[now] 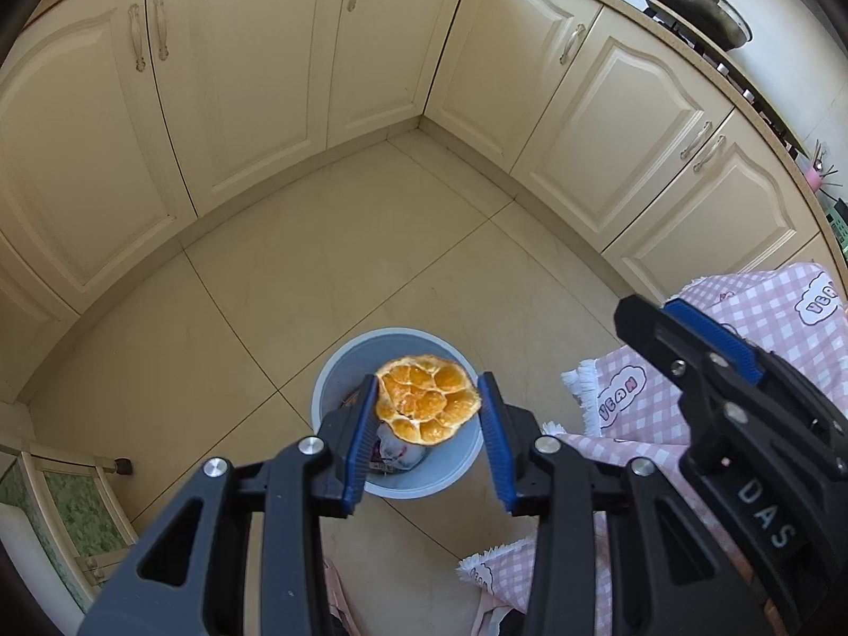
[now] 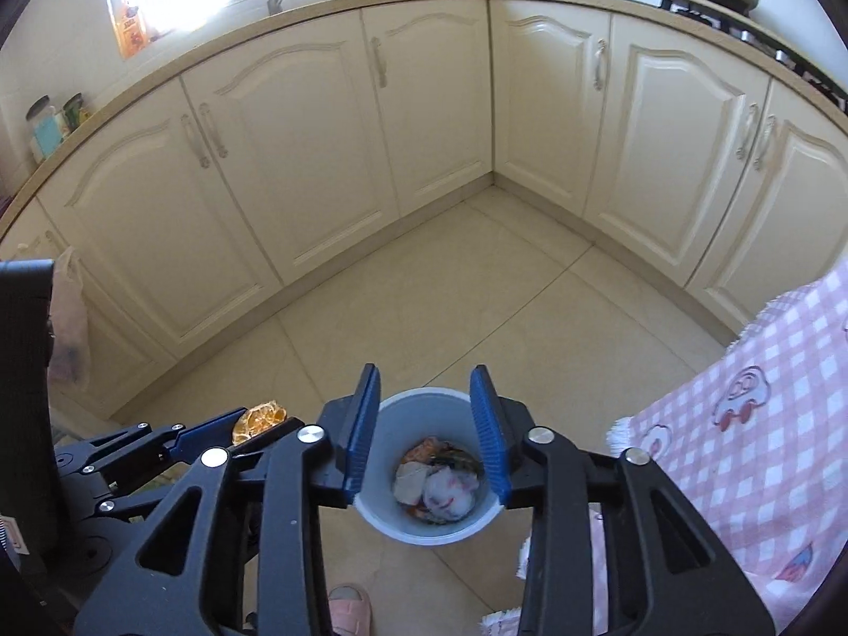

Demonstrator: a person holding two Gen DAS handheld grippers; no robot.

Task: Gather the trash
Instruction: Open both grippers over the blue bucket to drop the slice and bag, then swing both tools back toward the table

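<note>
A light blue trash bin (image 1: pixel 339 371) stands on the tiled floor with wrappers and tissue inside; it also shows in the right wrist view (image 2: pixel 424 527). My left gripper (image 1: pixel 428 403) is shut on an orange peel (image 1: pixel 426 397), spread flat with the pith side up, and holds it above the bin's mouth. The peel also shows at the left of the right wrist view (image 2: pixel 259 417). My right gripper (image 2: pixel 425 413) is open and empty above the bin, and it shows to the right in the left wrist view (image 1: pixel 683 339).
Cream kitchen cabinets (image 2: pixel 328 148) wrap the corner behind the bin. A pink checked tablecloth (image 2: pixel 752 424) hangs at the right. A pink slipper (image 2: pixel 347 604) is on the floor below. A pan (image 1: pixel 705 10) sits on the stove.
</note>
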